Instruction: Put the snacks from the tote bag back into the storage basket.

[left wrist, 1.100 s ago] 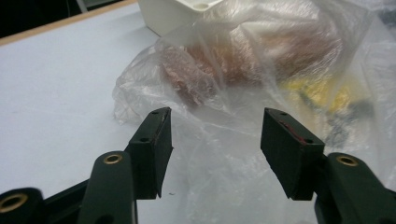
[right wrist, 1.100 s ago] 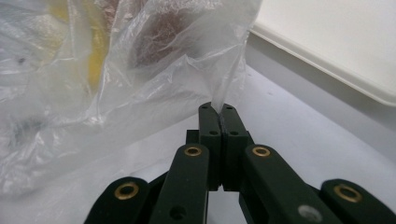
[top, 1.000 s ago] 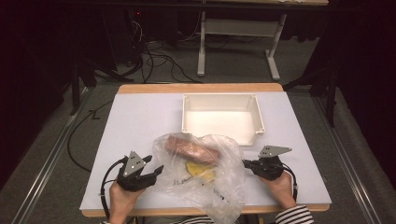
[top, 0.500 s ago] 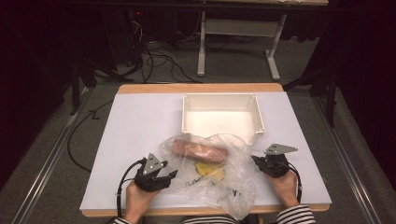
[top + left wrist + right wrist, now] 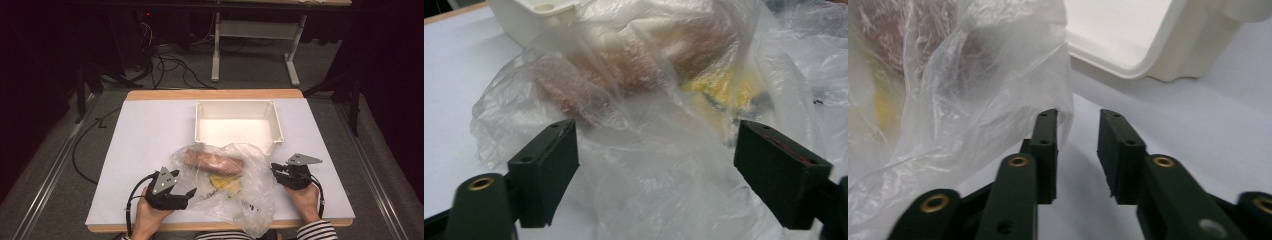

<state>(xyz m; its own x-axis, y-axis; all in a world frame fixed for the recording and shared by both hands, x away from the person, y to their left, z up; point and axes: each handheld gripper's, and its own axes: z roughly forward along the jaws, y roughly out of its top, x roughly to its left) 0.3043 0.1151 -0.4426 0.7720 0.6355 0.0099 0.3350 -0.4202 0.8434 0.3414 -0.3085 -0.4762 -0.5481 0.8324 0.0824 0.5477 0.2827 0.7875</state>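
A person seated at the near edge of a white-topped table (image 5: 150,130) holds a two-jaw gripper in each hand, both set against a crumpled clear plastic bag (image 5: 235,187) lying toward the near edge, slightly right of the middle. Through the film a reddish-brown, log-shaped item (image 5: 212,161) shows at the bag's far side, with something yellow (image 5: 224,182) just nearer the person — what either is cannot be told through the plastic.

The left gripper (image 5: 186,195) sits at the bag's left side, close to the near edge. In the left gripper view its jaws stand wide apart, released, with loose folds of the bag (image 5: 664,150) filling the space between them; neither pad is seen pressing on the film.

The right gripper (image 5: 275,170) rests at the bag's right side, its grey three-cornered plate on top. In the right gripper view its jaws are parted by a narrow gap and grasp nothing — the bag's edge (image 5: 973,100) lies against the outer face of the left-hand jaw, not between the two.

A white open bin (image 5: 237,125) stands beyond the bag, toward the far edge of the table, its near wall just behind the plastic. A striped sleeve (image 5: 317,231) shows at the right wrist.
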